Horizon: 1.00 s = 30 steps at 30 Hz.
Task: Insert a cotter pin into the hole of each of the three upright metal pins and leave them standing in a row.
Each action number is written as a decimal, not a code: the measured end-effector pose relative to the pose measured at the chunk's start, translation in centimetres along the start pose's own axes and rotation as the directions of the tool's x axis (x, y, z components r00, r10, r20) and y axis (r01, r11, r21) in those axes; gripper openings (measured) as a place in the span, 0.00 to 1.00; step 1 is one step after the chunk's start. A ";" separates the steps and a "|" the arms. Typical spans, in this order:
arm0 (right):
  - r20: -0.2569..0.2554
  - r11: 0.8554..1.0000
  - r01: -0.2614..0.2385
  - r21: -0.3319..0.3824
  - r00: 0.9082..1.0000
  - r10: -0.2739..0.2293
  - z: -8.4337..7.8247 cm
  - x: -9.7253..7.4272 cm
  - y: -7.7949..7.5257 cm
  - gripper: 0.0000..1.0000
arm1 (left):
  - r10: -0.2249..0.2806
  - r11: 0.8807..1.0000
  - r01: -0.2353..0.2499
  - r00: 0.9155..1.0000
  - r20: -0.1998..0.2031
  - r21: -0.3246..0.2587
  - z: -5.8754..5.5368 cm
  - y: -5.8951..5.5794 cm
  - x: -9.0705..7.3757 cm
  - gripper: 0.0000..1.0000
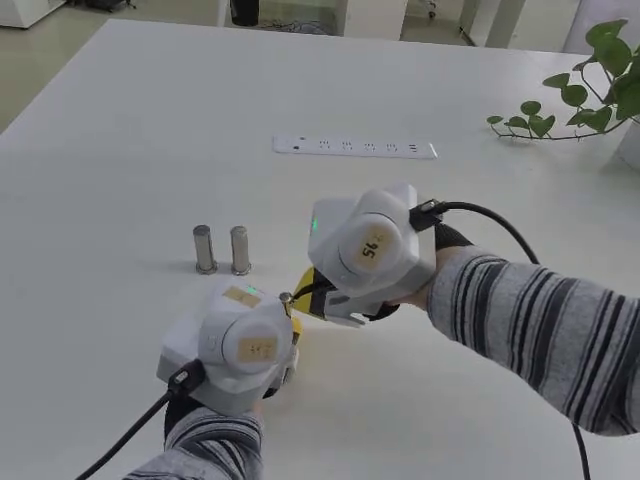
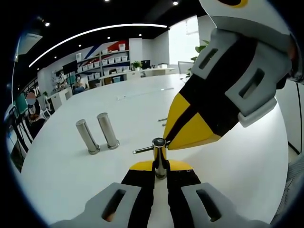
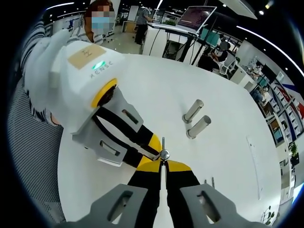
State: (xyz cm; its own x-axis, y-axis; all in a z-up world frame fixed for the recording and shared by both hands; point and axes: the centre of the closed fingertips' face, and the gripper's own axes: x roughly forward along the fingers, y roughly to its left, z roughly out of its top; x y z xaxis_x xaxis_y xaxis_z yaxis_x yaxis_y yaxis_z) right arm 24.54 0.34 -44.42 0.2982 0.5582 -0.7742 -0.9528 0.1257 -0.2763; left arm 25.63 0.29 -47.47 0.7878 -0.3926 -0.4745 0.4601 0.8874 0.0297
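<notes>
a: whereabouts of the third metal pin (image 2: 159, 159)?
b: clamped upright in the left gripper (image 2: 160, 169), jaws pressed in on the lower shank. up front over the white table (image 1: 120, 150), near the two standing pins (image 1: 240, 250) but apart from them, to their right in the head view. cannot tell whether its foot touches the table.
a: and the cotter pin (image 2: 142, 150)?
b: already through the cross hole near the head, thin end poking out the far side. pinched at its other end by the right gripper (image 3: 164, 166), jaws closed tight, yellow tips right at the pin's head.
a: handling?
b: solid steel by the look, so stiff, weighty for its size, polished and likely slippery. best gripped low on the shank as now, leaving head and hole free. cotter pin: light, thin wire, apt to bend if pushed off-axis. better held close to its blunt end and fed straight along the hole.
a: stage?
b: judged as seating the cotter in this pin. no cotter made out in the two standing pins, though too small to be sure. after that, down beside them to make the row. narrow base, easy to tip, so a straight set-down and a gentle release.
</notes>
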 end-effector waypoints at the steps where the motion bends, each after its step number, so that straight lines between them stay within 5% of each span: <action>1: 0.006 1.000 0.001 0.007 1.000 -0.001 0.0 0.0 0.0 0.00 | -0.001 1.000 0.001 1.000 0.000 0.001 0.0 0.0 0.0 0.05; 10: 0.073 0.985 0.042 0.166 0.996 -0.055 0.0 -0.6 -0.9 0.07 | 0.000 1.000 0.000 1.000 0.002 -0.002 0.0 0.0 0.0 0.05; 14: 0.106 0.967 0.053 0.250 0.991 -0.081 -0.1 -1.0 -1.2 0.14 | -0.003 1.000 0.003 1.000 0.003 0.021 0.0 0.0 0.1 0.05; 17: 0.133 0.933 0.057 0.355 0.985 -0.111 -0.2 -1.5 -1.4 0.15 | -0.001 1.000 0.001 1.000 -0.002 0.018 0.1 0.3 0.1 0.05; 21: 0.146 0.908 0.070 0.413 0.979 -0.141 -0.8 -1.8 -1.5 0.18 | 0.003 1.000 -0.003 1.000 -0.006 0.023 0.1 0.6 0.2 0.05; 30: 0.146 0.876 0.105 0.470 0.970 -0.194 -1.9 -2.3 -1.6 0.18 | 0.037 0.999 -0.037 0.999 -0.002 -0.007 0.4 3.8 -0.2 0.05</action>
State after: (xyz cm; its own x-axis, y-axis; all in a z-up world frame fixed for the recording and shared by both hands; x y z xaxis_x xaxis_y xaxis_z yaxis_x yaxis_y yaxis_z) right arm 25.53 -2.76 -43.27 0.4662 0.6367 -0.6142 -0.8305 0.5543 -0.0558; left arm 27.36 3.62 -46.86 0.8035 -0.3586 -0.4752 0.4276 0.9030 0.0416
